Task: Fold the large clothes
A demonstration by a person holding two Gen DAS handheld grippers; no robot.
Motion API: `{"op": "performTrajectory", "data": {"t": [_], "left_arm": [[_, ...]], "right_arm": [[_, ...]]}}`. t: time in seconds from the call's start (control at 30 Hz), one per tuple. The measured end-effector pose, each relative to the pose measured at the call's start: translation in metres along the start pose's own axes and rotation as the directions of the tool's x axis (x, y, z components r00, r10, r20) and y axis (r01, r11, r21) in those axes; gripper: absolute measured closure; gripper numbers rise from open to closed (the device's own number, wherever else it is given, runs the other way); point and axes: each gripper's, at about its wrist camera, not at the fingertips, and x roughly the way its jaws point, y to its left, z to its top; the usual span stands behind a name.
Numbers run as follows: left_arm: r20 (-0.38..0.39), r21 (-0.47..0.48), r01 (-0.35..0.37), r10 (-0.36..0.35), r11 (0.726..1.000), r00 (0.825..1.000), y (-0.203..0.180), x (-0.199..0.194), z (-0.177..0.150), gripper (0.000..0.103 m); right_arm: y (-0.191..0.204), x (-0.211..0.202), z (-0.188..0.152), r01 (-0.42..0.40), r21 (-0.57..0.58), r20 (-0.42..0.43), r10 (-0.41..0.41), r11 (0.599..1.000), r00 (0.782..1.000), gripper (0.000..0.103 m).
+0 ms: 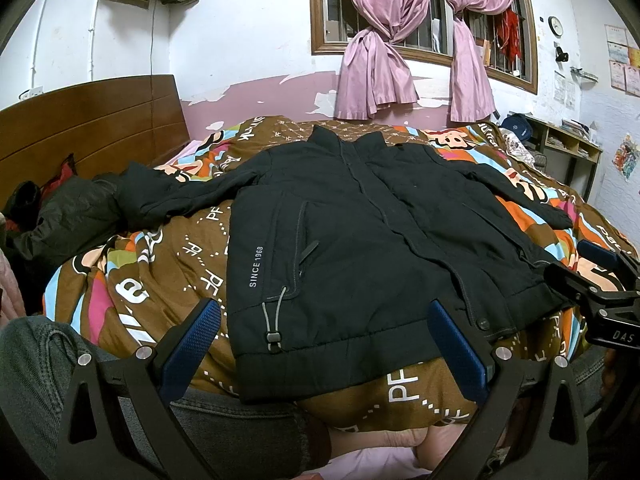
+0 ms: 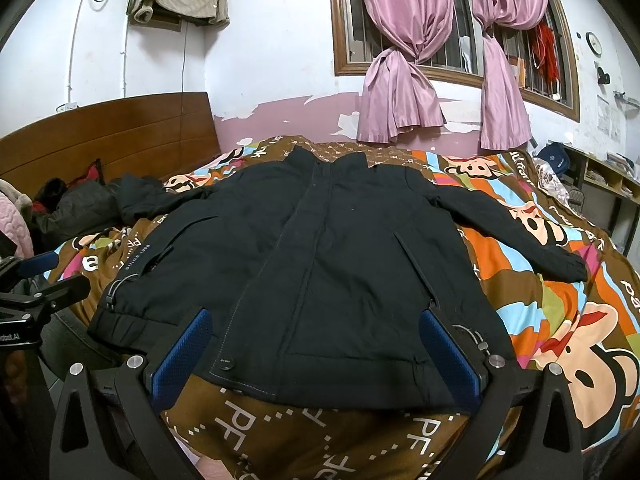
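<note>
Black jacket (image 1: 360, 248): matt woven cloth, faintly quilted, grey contrast stitching, elastic drawcord with plastic toggle (image 1: 273, 338), dull snap button (image 2: 226, 361). Quilt (image 1: 160, 272) on bed: soft printed cloth, matt, lightly puckered. Headboard (image 1: 92, 120): brown wood, smooth, semi-gloss varnish. Curtains (image 2: 400, 80): pink satin-like cloth, sheeny. Wall (image 1: 248, 32): white paint over pink, flaking, rough in patches. Left claw (image 1: 324, 344) and right claw (image 2: 316, 356): blue pads, fine-textured rubbery finish; black matt frames, bright metal screw heads (image 1: 143, 353).
</note>
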Motion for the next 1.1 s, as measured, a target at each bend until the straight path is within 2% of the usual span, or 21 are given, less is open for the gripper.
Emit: {"op": "performTrajectory", "data": {"t": [1.1], "left_arm": [[0.000, 0.000, -0.001, 0.001, 1.000, 1.000, 0.0001, 0.0000, 0.0000, 0.002]], "right_arm": [[0.0060, 0.0008, 0.0054, -0.002, 0.004, -0.010, 0.002, 1.000, 1.000, 0.000]]}}
